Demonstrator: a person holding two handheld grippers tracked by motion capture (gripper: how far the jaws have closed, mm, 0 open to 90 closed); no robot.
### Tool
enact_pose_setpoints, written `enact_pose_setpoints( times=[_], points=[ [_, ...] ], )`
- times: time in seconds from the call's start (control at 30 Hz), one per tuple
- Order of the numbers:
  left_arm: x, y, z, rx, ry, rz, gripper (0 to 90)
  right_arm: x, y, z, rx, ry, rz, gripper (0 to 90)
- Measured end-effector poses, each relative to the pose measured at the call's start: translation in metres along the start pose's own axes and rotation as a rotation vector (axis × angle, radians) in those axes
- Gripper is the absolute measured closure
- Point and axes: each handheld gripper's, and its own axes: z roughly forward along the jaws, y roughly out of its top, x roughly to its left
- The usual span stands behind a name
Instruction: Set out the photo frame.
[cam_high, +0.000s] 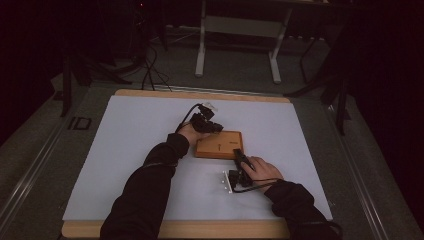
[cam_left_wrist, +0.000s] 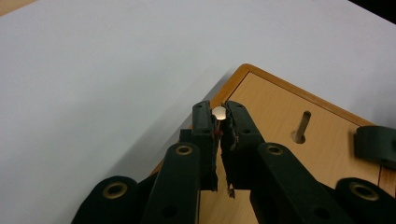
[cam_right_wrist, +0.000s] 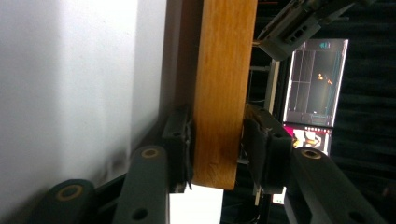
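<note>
Wooden board (cam_high: 218, 145) edge-clamped by right claw (cam_right_wrist: 217, 140); left claw (cam_left_wrist: 219, 122) pinching small metal pin (cam_left_wrist: 219, 112) above it; pin may slip if the board shifts.

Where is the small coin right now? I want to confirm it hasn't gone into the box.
In the left gripper view the coin sits pinched between the left tongs, just above the wooden box corner, left of its slot.

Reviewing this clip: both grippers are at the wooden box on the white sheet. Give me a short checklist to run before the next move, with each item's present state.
1. Right gripper pinches the wooden box's edge, pads on both faces: ok.
2. Left gripper shut on the small coin: ok.
3. Coin over the slot: not ok, it sits near the box corner.
4. Box flat on the white sheet: cannot tell.
5. Slot unobstructed: ok.
</note>
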Motion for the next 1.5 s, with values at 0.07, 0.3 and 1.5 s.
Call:
enact_pose_setpoints(
  times=[0.07,0.3,1.5],
  points=[
    [-0.001,0.0,0.0,0.003,0.003,0.014,84.3,0.001,0.0,0.001,-0.006,0.013,0.006,66.3],
    [-0.001,-0.003,-0.002,-0.021,-0.011,0.0,83.3,0.0,-0.002,0.0,-0.021,0.026,0.033,66.7],
    [-0.041,-0.111,-0.118,-0.258,0.053,0.081,7.7,-0.121,-0.032,0.031,-0.156,0.49,0.221,70.3]
  ],
)
